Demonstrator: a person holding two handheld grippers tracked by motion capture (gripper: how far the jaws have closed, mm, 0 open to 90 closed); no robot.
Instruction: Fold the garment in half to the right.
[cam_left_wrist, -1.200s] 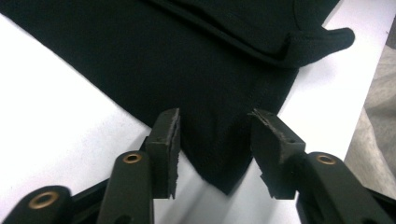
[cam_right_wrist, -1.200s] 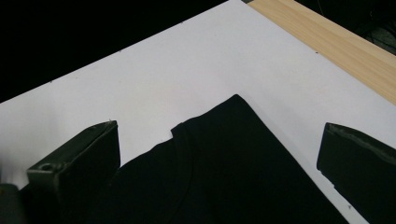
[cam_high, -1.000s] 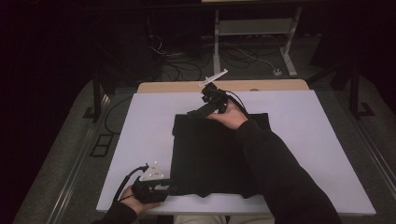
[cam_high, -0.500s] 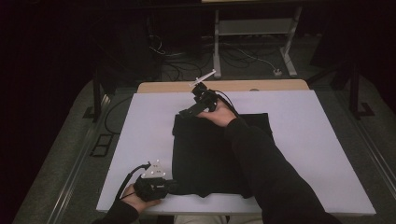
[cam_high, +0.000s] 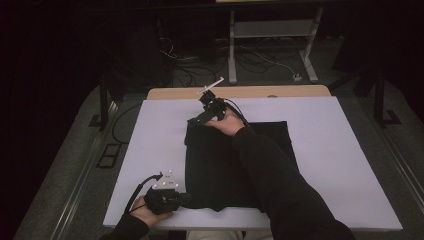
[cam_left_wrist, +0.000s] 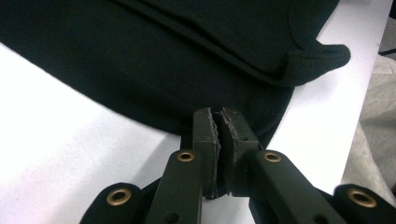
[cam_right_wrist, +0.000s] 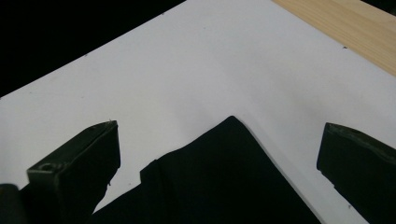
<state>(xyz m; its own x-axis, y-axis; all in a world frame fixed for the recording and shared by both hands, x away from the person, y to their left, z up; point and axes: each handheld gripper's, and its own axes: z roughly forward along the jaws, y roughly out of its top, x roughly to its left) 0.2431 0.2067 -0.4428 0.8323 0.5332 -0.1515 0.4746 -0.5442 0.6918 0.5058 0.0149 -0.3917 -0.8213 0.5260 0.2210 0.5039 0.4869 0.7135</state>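
Black garment (cam_high: 220, 165) spread flat on white worktop (cam_high: 150, 150). Near corner pinched by left hand-held gripper (cam_left_wrist: 219, 133), jaws just closed. Right hand-held gripper (cam_right_wrist: 219, 154) held wide over far corner.

A black garment (cam_high: 220, 165) lies flat on the white bench (cam_high: 325, 160), the left claw (cam_high: 186, 200) at its near left corner, the right claw (cam_high: 192, 122) at its far left corner.

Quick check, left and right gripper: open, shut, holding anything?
Left gripper: jaws have just closed, shut on the black garment's edge.
Right gripper: open, jaws wide, garment corner between them, not gripped.
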